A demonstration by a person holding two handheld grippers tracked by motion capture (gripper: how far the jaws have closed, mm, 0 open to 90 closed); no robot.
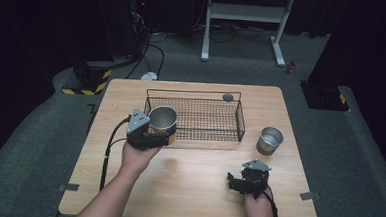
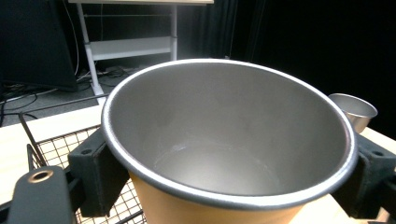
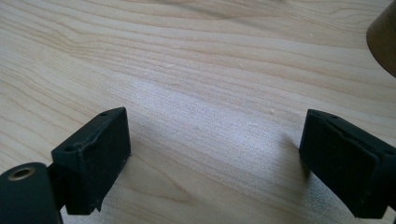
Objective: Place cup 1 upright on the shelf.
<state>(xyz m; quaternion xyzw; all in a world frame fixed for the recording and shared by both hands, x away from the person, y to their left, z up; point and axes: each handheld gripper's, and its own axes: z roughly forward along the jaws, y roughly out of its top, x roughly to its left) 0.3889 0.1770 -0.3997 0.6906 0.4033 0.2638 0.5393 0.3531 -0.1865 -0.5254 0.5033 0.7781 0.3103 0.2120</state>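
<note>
**Orange cup clamped over the basket corner**

Orange cup (image 1: 161, 120), empty inside, is pinched by the left gripper (image 1: 147, 133) at the wire basket's (image 1: 215, 120) near-left corner; its base is cut off. Basket probably holds one small dark disc (image 1: 227, 97). Right gripper (image 1: 244, 181) gapes over the table (image 1: 192, 183).

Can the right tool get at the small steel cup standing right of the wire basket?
Probably yes: the right tool is open and holds nothing, and bare wooden table lies between it and the steel cup.

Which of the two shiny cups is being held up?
The orange-sided cup at the wire basket's left end. The left gripper clamps its sides. The other cup stands alone on the table, right of the basket, with nothing gripping it.
</note>
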